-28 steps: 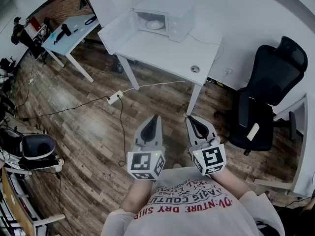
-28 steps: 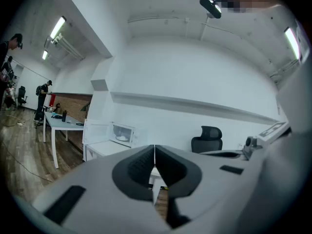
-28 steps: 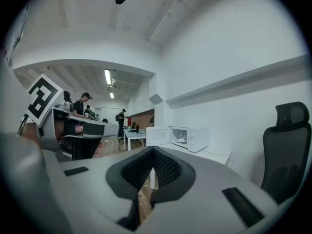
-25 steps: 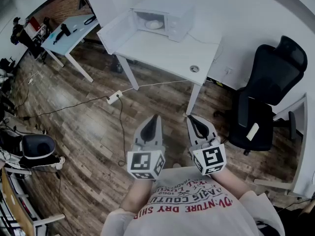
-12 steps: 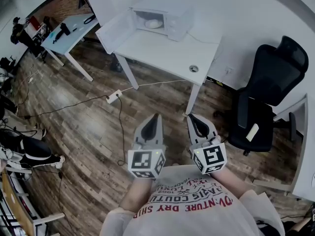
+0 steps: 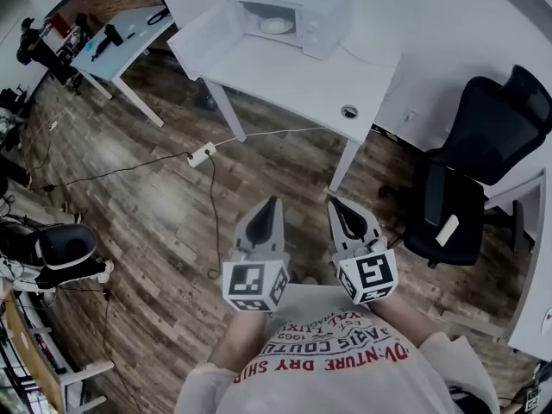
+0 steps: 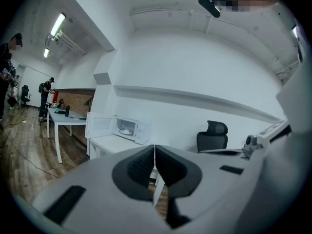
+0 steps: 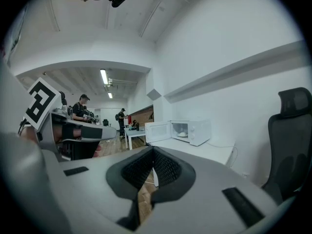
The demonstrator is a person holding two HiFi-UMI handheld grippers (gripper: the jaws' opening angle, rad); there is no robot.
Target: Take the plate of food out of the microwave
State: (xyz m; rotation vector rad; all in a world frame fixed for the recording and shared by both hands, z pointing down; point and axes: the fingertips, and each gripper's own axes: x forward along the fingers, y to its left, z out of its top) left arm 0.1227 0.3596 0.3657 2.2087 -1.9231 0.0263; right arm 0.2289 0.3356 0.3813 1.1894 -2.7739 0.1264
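**Both jaws clenched, plate inside the open microwave**

Wooden floor (image 6: 147,205) fills most of the head view. The white surface (image 6: 293,78) stands at 12 o'clock, well apart from the grippers. A black office chair (image 6: 483,162) sits at 3 o'clock. At the far end of the surface stands the white microwave (image 6: 309,11), its door (image 6: 203,38) swung open toward 10 o'clock. The left gripper (image 6: 272,203) and right gripper (image 6: 333,203) are side by side at 6 o'clock, both pointing toward 12. Each has its jaws clenched together on nothing. The plate of food (image 6: 276,26) lies inside the microwave's cavity.
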